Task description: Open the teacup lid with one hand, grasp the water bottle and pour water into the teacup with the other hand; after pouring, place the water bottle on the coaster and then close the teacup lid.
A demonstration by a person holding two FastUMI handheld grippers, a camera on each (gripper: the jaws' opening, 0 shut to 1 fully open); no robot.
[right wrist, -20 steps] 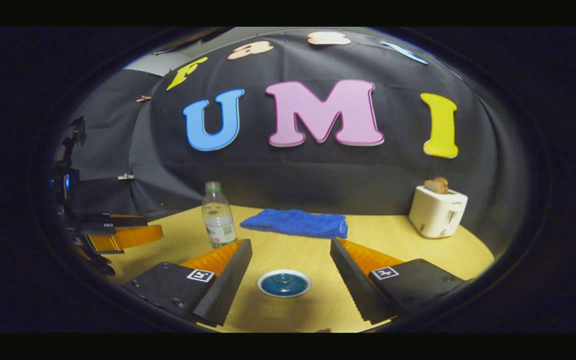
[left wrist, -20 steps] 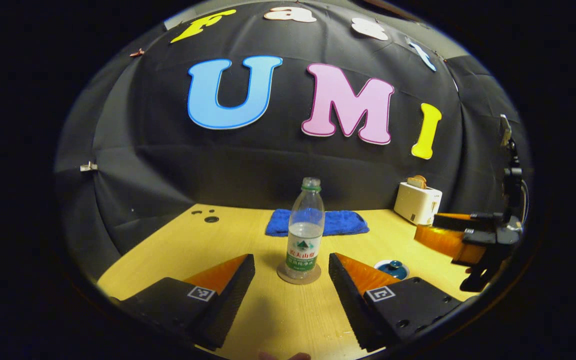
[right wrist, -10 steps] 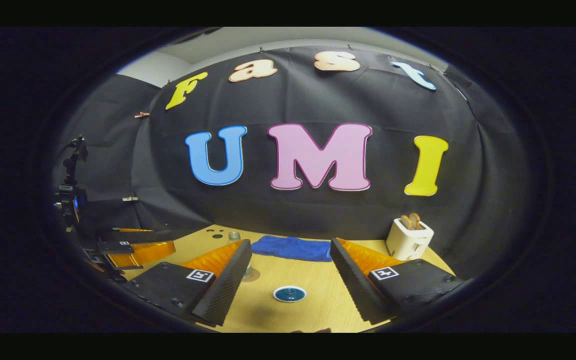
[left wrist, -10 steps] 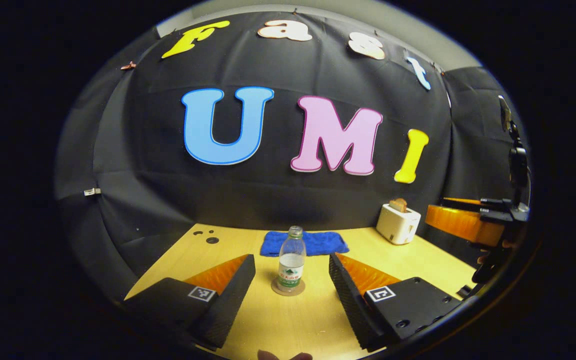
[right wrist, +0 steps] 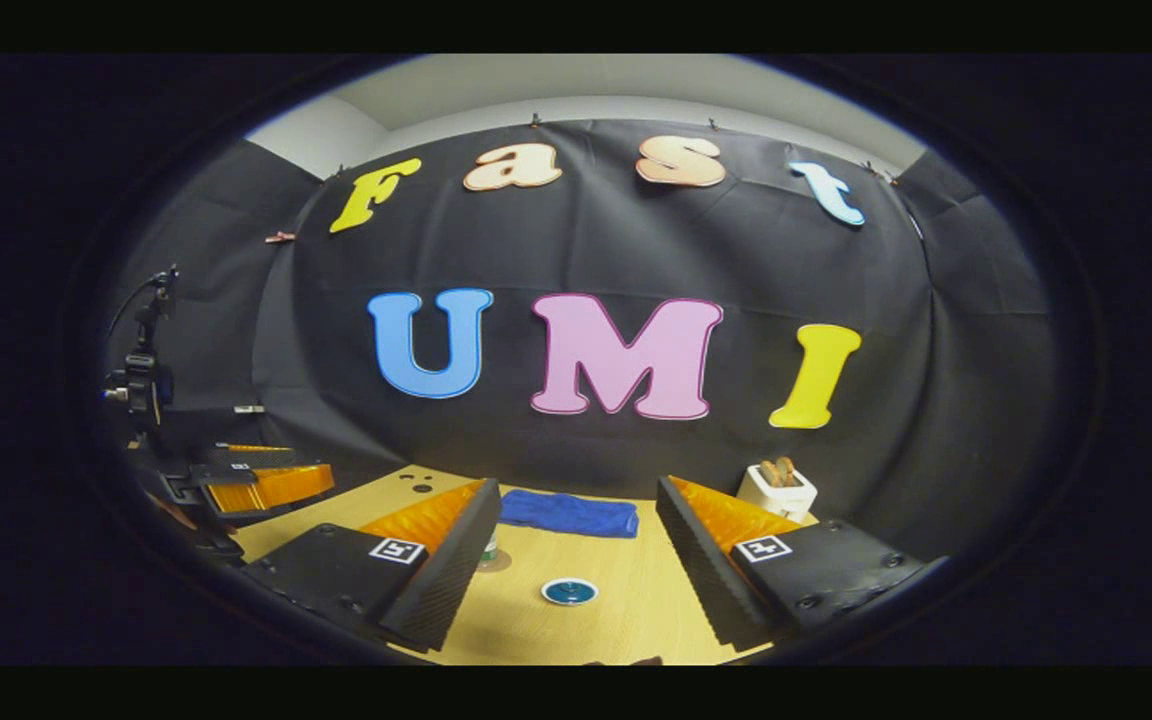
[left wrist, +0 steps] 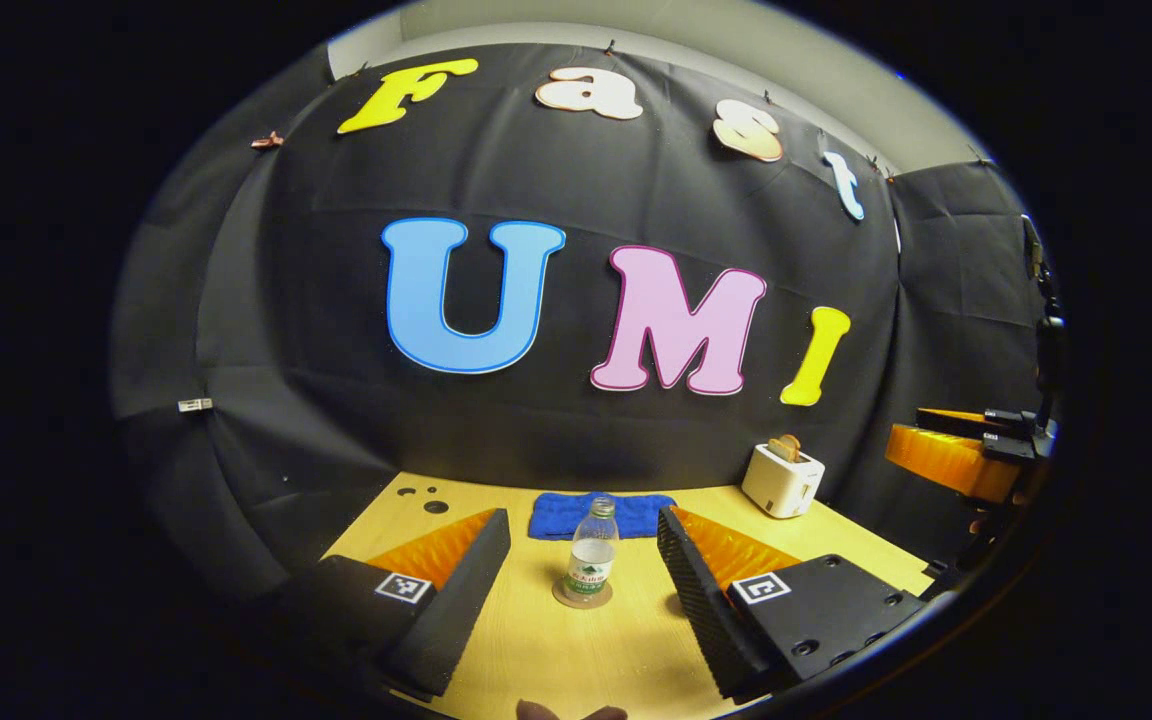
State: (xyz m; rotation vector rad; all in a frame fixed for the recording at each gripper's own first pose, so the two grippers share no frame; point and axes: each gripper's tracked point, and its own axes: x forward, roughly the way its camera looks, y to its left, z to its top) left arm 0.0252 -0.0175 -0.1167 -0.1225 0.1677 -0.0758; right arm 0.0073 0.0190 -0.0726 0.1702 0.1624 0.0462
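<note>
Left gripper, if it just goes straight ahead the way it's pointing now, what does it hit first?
Probably the water bottle, standing on its coaster, centred between the open left gripper fingers. Depth is unclear.

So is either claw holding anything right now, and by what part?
Nothing held. Left claw and right claw are both open; clear plastic water bottle stands alone on its round coaster.

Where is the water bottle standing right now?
In the left gripper view the water bottle stands upright on the round coaster on the wooden table, straight ahead between the fingers, with the blue towel behind it.
</note>
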